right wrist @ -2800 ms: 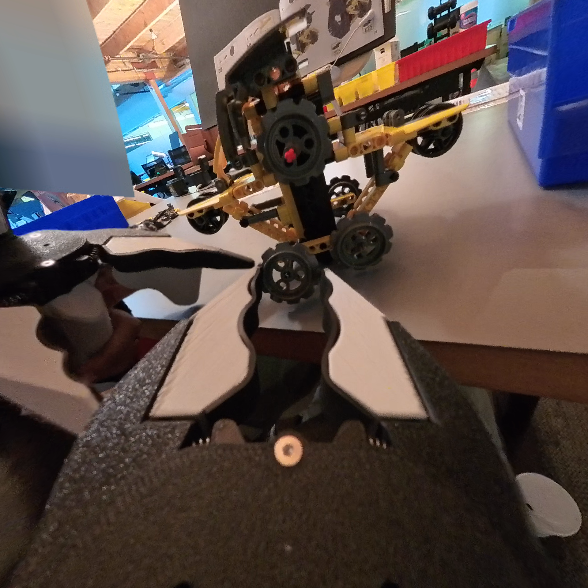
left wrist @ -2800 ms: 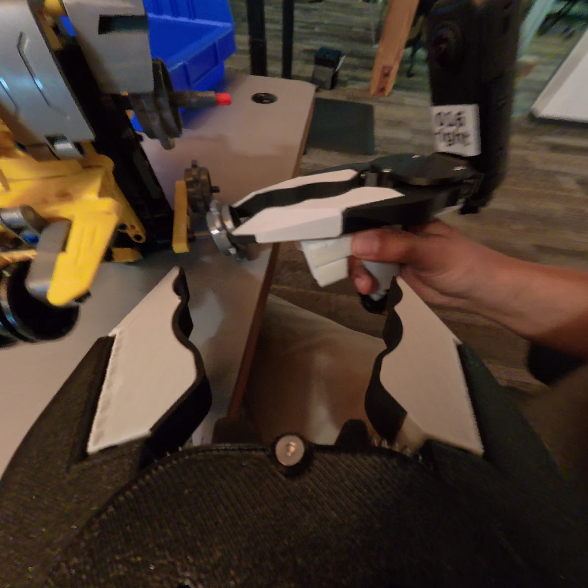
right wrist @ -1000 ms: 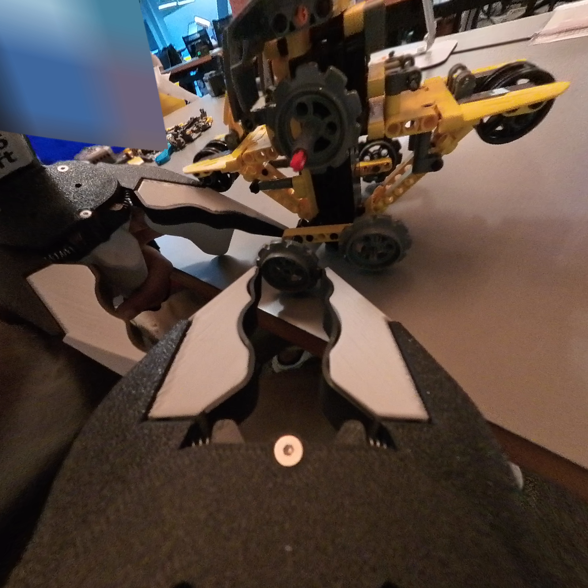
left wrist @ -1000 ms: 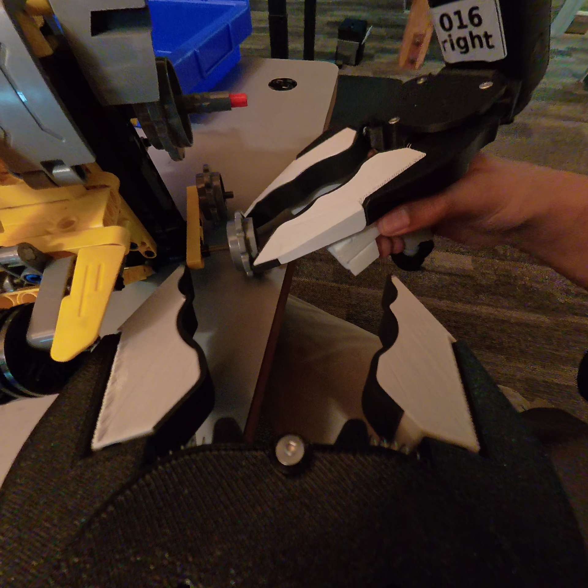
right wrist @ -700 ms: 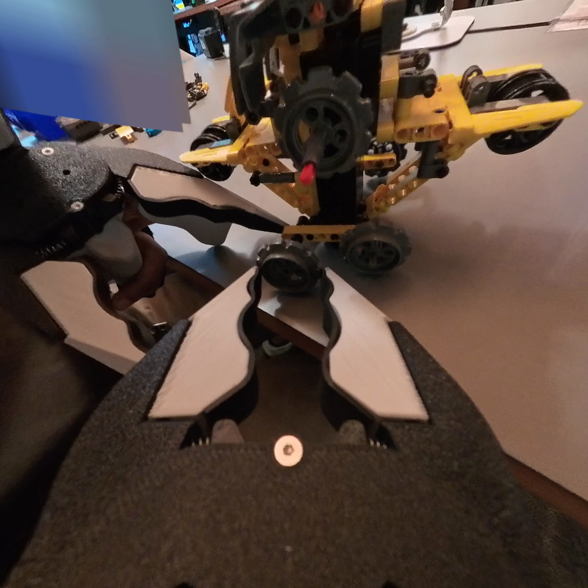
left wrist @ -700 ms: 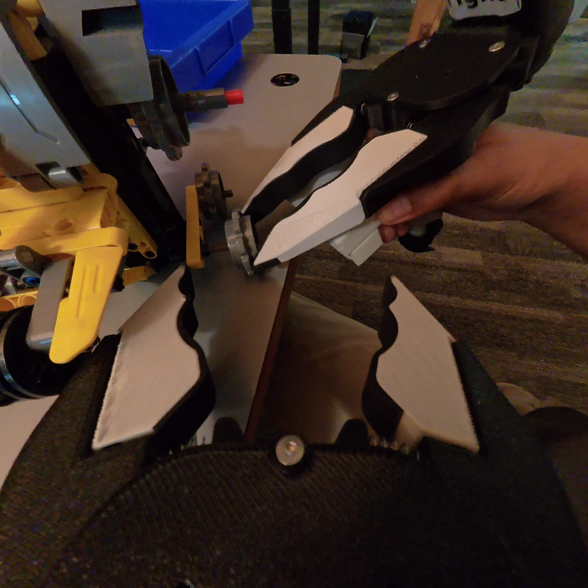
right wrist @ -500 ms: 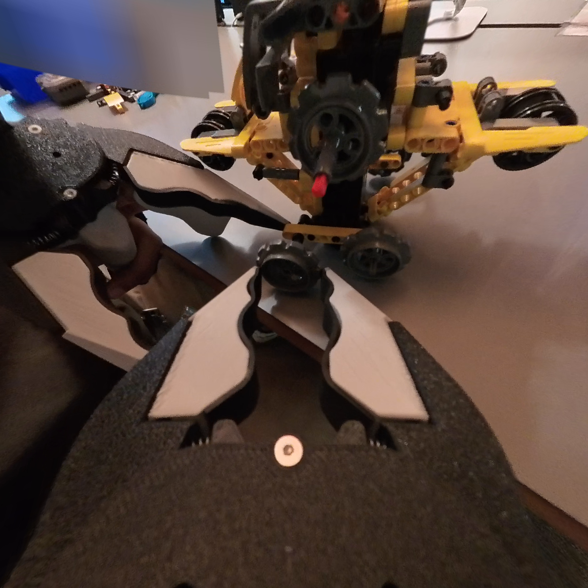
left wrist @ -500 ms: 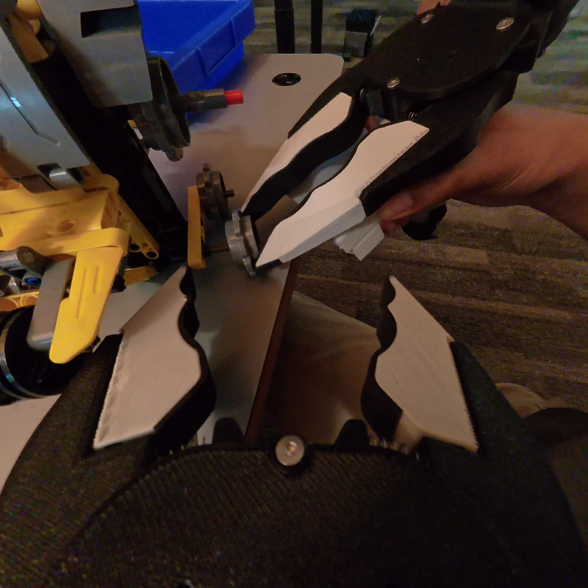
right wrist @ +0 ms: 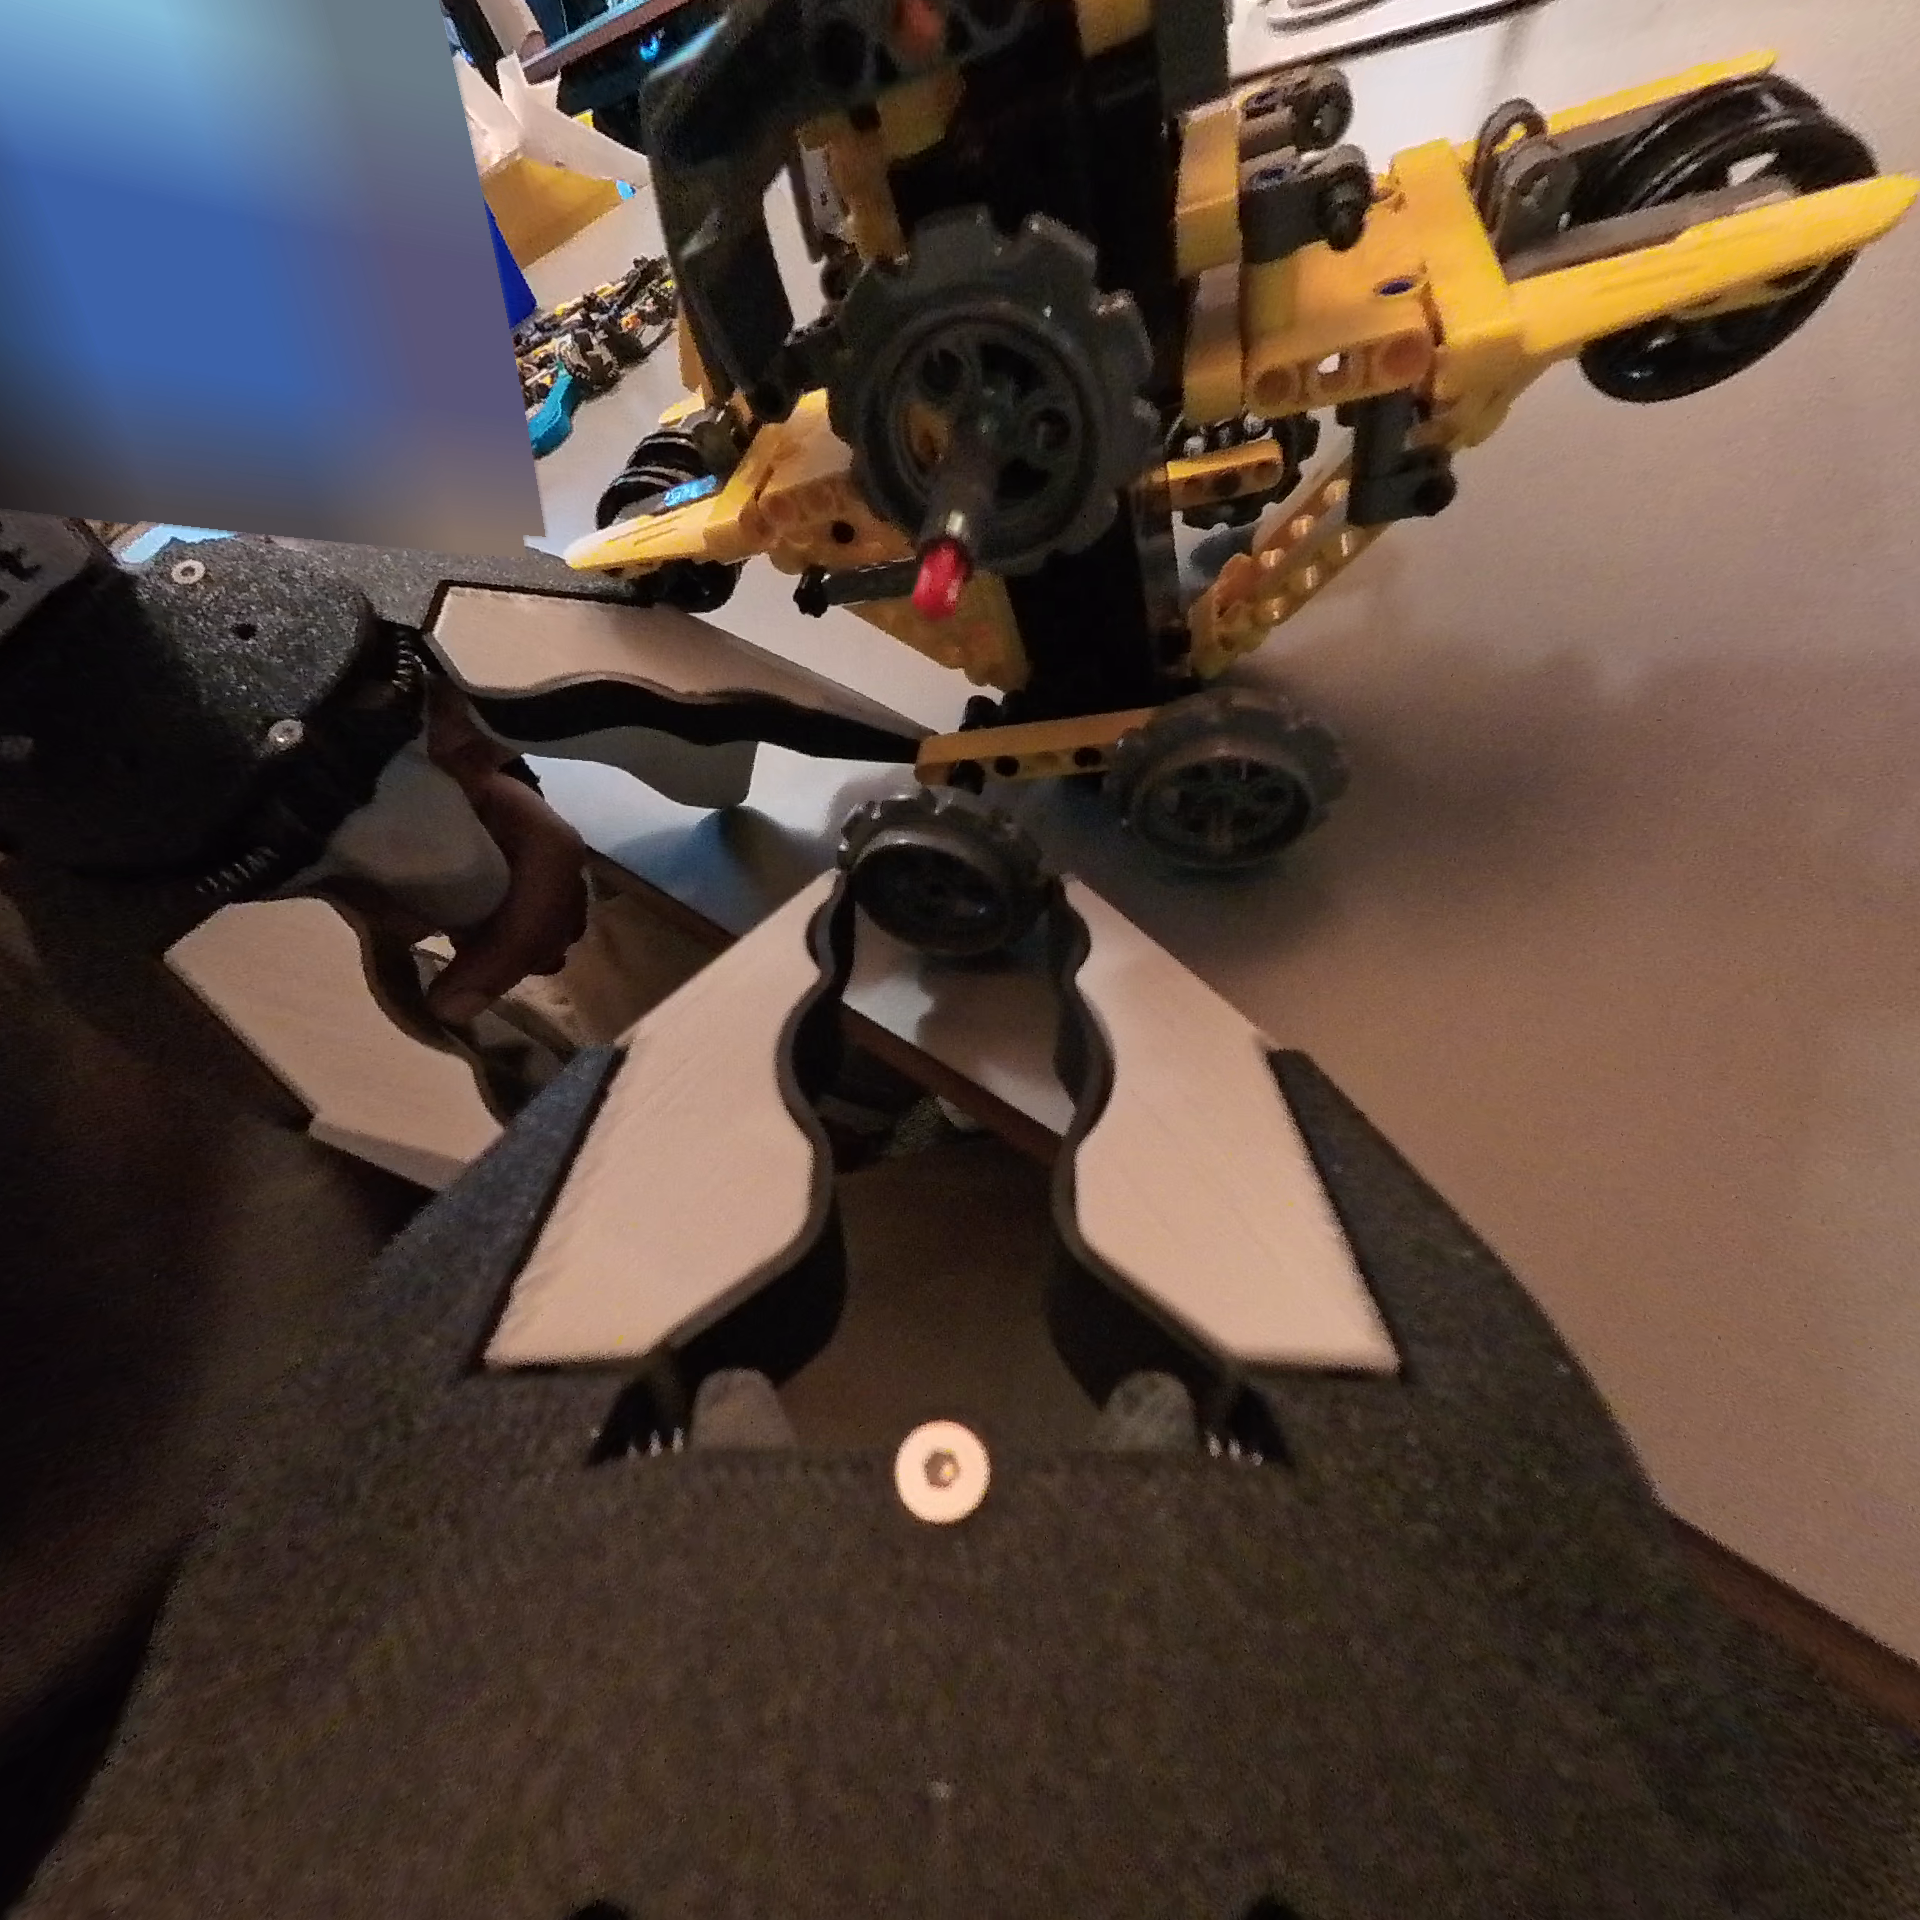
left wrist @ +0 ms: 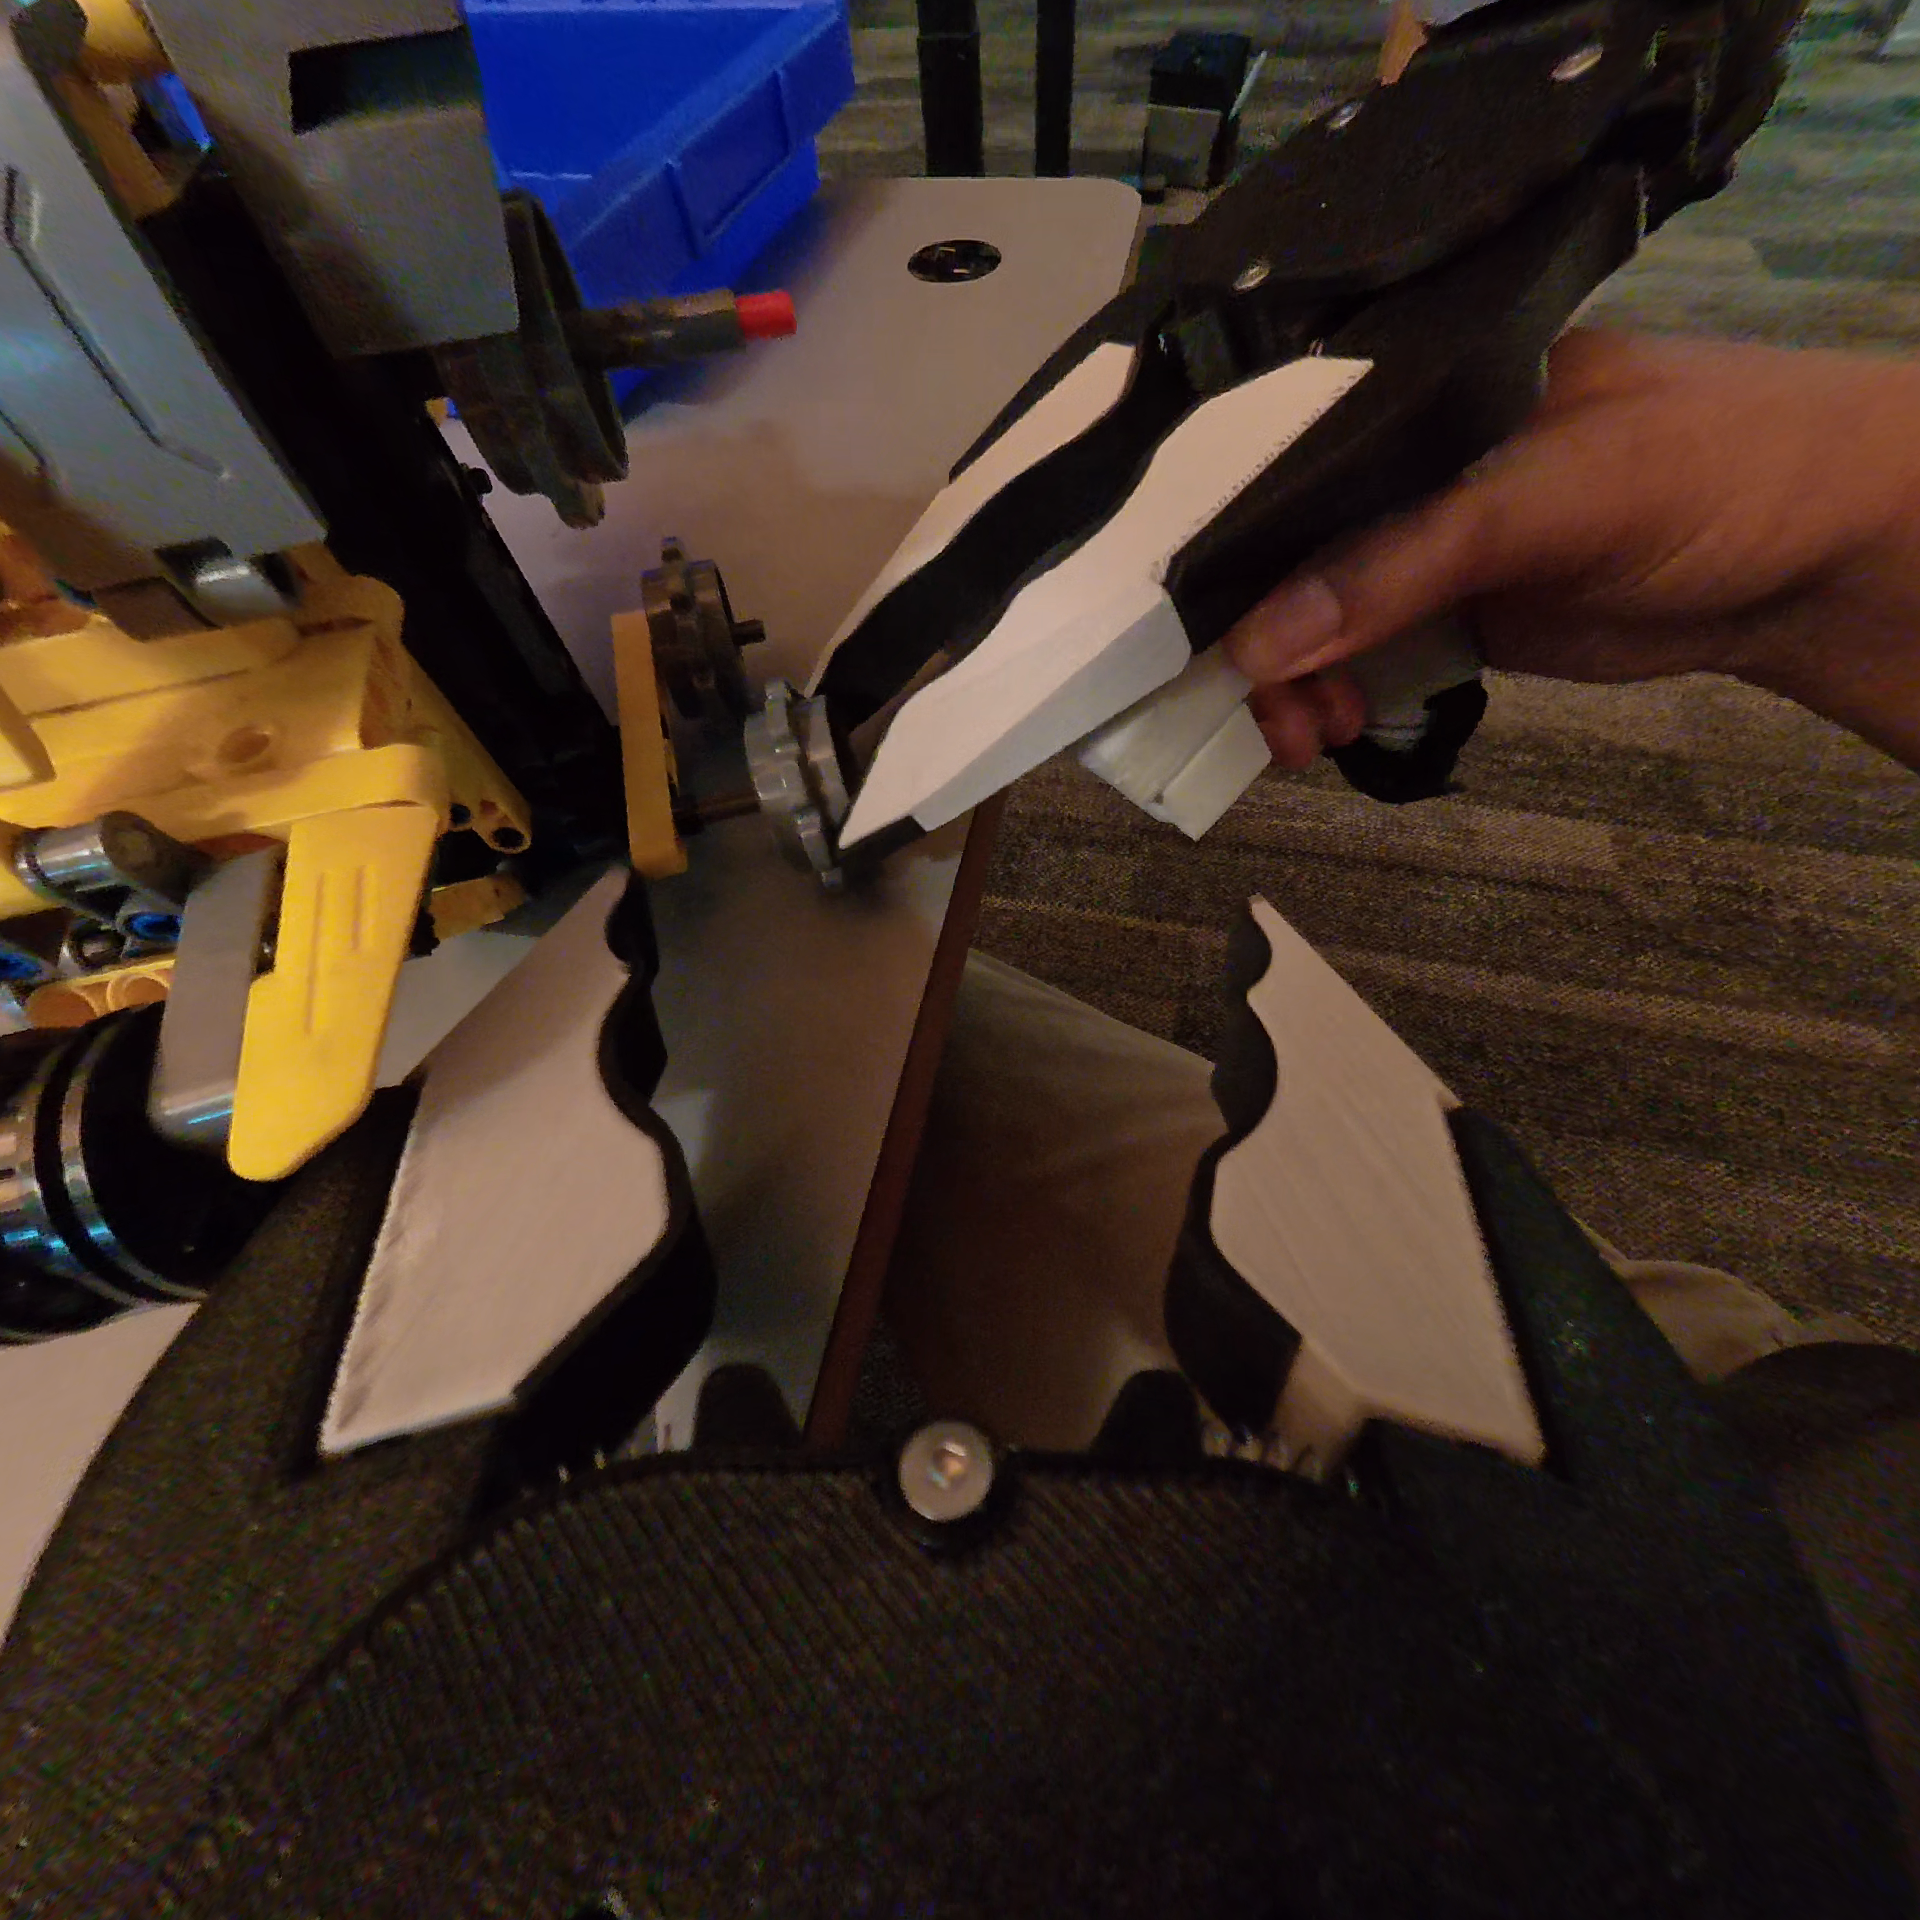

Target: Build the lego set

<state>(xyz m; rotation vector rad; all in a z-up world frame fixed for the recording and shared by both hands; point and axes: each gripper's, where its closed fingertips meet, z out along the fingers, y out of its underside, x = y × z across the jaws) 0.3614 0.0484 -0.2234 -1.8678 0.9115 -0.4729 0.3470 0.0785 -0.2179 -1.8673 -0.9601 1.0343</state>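
A yellow and black brick-built vehicle [left wrist: 260, 727] stands on end on the grey table [left wrist: 810, 1039]. My right gripper [right wrist: 945, 883] is shut on a small toothed wheel [right wrist: 935, 873] at the model's foot, near the table edge. The left wrist view shows it gripping this wheel [left wrist: 800, 769], which sits on a short axle beside a yellow beam [left wrist: 644, 738]. My left gripper [left wrist: 935, 914] is open wide and empty. One of its fingers [right wrist: 623, 655] reaches the end of that yellow beam [right wrist: 1018, 753]. A large dark gear [right wrist: 987, 405] carries a red-tipped axle [right wrist: 940, 577].
A blue bin [left wrist: 665, 125] stands behind the model. A second small wheel [right wrist: 1226, 795] rests on the table [right wrist: 1558, 935]. Loose parts lie far back [right wrist: 592, 312]. Carpeted floor [left wrist: 1455, 935] lies past the table edge. A hand [left wrist: 1610, 540] holds the right gripper.
The right gripper has swung its handle upward and tipped steeply down onto the small wheel, still gripping it. The left gripper has hardly moved and stays open.
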